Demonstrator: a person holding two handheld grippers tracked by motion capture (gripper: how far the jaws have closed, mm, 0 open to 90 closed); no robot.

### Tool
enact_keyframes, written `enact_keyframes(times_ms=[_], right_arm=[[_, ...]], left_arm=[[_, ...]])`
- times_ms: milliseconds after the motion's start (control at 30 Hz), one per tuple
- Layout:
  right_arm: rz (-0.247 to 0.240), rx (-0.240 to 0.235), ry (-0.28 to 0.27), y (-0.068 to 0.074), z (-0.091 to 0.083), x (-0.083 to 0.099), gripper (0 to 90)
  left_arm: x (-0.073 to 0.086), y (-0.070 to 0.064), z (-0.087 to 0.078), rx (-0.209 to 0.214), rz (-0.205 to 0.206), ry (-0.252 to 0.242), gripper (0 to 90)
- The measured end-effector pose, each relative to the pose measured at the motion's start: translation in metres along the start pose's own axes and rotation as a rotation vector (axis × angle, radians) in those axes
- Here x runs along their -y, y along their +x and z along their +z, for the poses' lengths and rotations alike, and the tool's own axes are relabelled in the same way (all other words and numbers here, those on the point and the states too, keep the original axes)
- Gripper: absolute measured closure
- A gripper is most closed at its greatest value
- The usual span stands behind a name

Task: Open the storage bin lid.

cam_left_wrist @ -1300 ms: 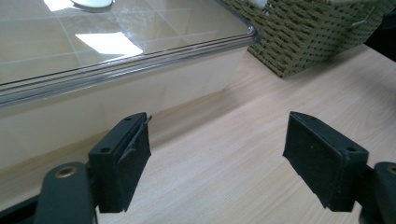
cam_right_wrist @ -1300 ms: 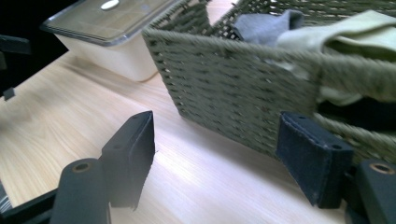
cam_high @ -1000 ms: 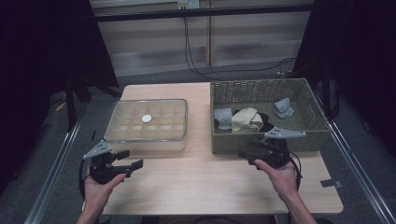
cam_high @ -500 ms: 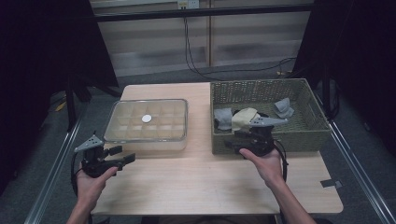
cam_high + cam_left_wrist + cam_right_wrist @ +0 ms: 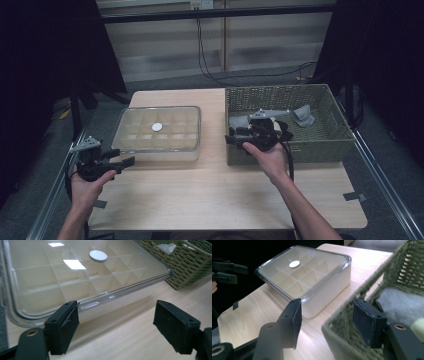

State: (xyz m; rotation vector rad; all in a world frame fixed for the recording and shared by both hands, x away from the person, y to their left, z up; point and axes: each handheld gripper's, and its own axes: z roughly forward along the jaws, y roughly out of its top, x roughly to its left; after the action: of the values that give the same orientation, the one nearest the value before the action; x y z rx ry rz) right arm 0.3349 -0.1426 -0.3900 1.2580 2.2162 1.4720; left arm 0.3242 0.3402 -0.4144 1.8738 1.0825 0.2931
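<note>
The pale wooden tabletop [image 5: 225, 190] is shared by a green woven wicker basket [image 5: 320, 145] and a clear-lidded compartment box [image 5: 157, 132]. The right gripper [image 5: 324, 322] is held wide across the basket's corner; the left gripper [image 5: 116, 327], also wide, is held just beside the box.

Both hand-held grippers [image 5: 131, 161] [image 5: 231, 138] agape

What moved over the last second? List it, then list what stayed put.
The right tongs went forward and leftward from the table's near edge to the wicker basket's near-left corner, jaws open astride its rim. The left tongs drifted left, open, holding nothing. The lidded compartment box and the cloths in the basket stayed put.
</note>
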Motion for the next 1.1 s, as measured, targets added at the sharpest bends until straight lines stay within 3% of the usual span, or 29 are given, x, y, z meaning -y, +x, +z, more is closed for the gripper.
enact_keyframes(times_ms=[267, 533, 933, 1100], right_arm=[[-0.026, -0.048, 0.059, 0.005, 0.025, -0.018, 40.5], [-0.039, -0.034, 0.102, 0.006, 0.051, -0.033, 39.2], [-0.055, -0.046, 0.171, 0.01, 0.083, -0.051, 40.1], [-0.039, -0.056, 0.19, 0.009, 0.094, -0.057, 39.6]], left_arm=[[-0.01, 0.014, 0.003, 0.001, -0.024, 0.017, 20.5], [-0.015, 0.027, 0.014, -0.053, -0.014, 0.053, 16.8], [-0.027, 0.044, 0.017, -0.061, -0.048, 0.057, 15.6], [-0.031, 0.053, 0.024, -0.071, -0.057, 0.067, 15.6]])
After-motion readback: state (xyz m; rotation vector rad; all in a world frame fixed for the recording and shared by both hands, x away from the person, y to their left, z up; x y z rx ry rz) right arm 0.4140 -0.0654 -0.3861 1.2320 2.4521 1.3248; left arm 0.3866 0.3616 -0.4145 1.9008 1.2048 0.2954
